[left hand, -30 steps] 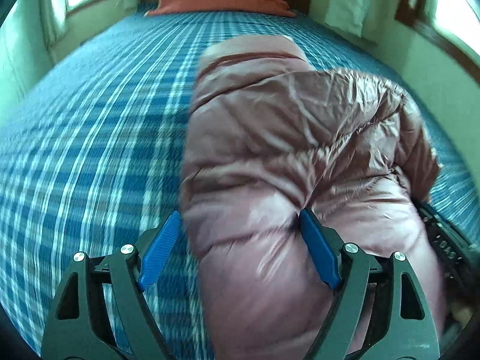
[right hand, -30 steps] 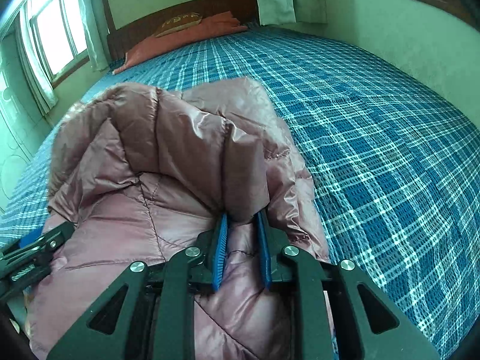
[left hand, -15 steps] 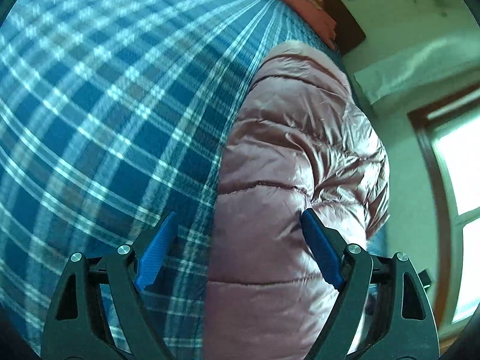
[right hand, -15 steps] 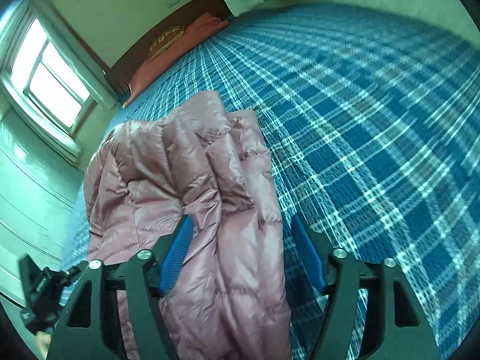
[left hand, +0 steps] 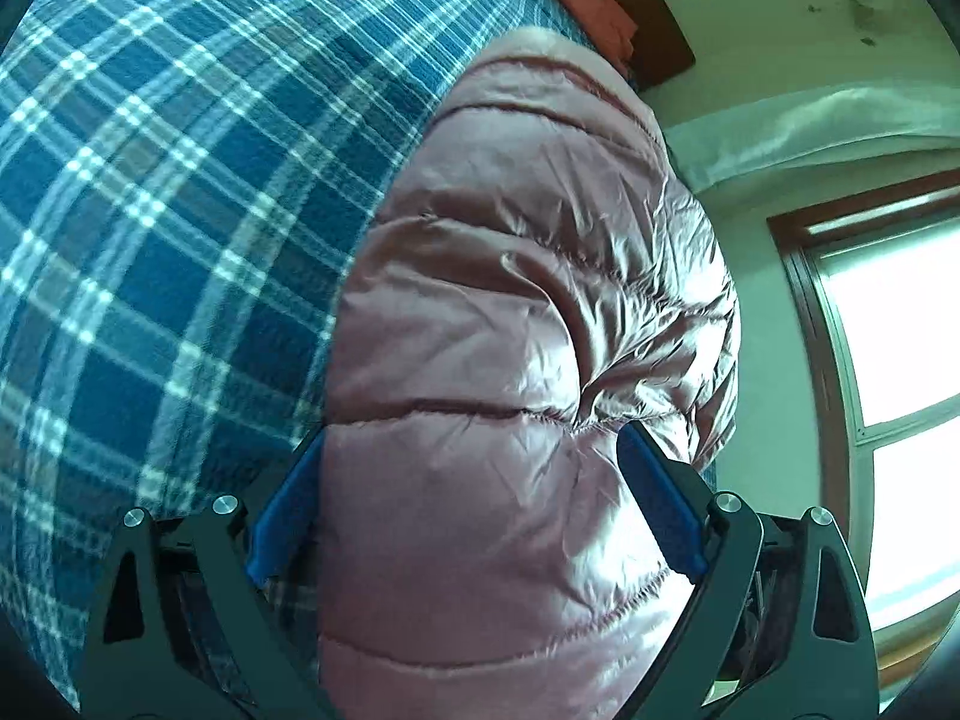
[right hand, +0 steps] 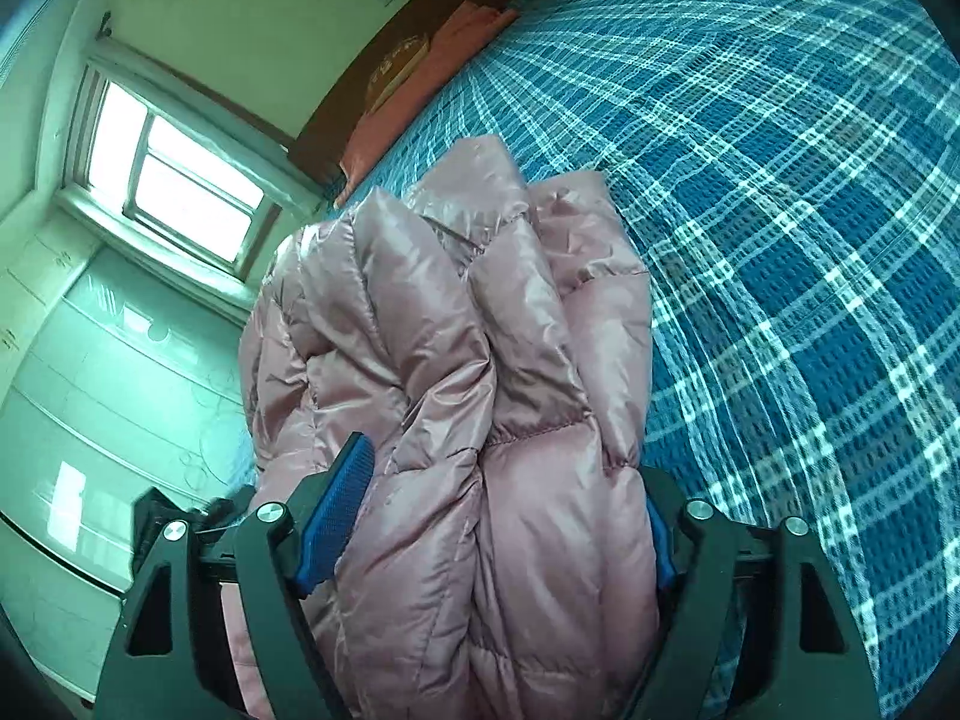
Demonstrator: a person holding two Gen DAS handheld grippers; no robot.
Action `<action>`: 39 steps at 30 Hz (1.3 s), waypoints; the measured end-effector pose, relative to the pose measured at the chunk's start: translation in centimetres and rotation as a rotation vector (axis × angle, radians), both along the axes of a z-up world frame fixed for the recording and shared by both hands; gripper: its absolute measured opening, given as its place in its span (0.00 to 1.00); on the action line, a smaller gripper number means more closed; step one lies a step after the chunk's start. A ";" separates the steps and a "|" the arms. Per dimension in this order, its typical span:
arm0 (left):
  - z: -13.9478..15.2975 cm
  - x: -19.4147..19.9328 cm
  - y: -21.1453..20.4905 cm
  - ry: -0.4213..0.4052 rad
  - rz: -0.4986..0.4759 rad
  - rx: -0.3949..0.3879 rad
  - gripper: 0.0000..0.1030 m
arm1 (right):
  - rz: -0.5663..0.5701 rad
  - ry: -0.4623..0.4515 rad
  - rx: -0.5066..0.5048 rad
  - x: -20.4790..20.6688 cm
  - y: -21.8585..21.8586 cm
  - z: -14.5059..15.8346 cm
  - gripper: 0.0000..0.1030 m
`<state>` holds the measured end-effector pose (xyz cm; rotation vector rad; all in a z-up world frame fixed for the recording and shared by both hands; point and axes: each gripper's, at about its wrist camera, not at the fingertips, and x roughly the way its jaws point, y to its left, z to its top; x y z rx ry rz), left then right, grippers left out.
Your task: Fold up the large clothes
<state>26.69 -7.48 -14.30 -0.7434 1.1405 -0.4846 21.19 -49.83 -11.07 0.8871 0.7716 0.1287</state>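
Note:
A pink puffer jacket [left hand: 522, 312] lies folded into a thick bundle on a blue plaid bed [left hand: 150, 210]. My left gripper [left hand: 474, 480] is open wide, its blue pads [left hand: 657, 498] straddling the near end of the bundle. In the right wrist view the jacket [right hand: 456, 372] bulges between the jaws of my right gripper [right hand: 504, 504], which is also open wide, one blue pad [right hand: 336, 504] on each side. Both cameras are rolled sideways. The other gripper's black frame [right hand: 174, 510] shows at the left of the right wrist view.
An orange pillow [right hand: 432, 60] and dark wooden headboard [left hand: 654, 30] are at the bed's far end. Windows [left hand: 888, 360] and a white curtain [left hand: 810, 126] line the wall. A pale cabinet wall [right hand: 90, 390] stands beyond the bed's edge.
My right gripper has opened from shut on a jacket fold to wide open around the bundle. Both grippers have rolled sideways and moved in along the jacket's sides.

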 end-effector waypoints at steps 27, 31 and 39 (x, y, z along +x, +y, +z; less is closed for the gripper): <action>3.4 5.8 9.7 -0.167 0.038 0.176 0.51 | 0.148 -0.071 0.305 11.7 11.3 -1.1 0.32; 2.7 5.8 10.1 -0.181 0.024 0.197 0.52 | 0.147 -0.060 0.284 11.8 11.0 -0.7 0.34; 2.9 6.5 10.7 -0.173 0.013 0.192 0.63 | 0.158 -0.031 0.164 10.4 10.3 0.5 0.66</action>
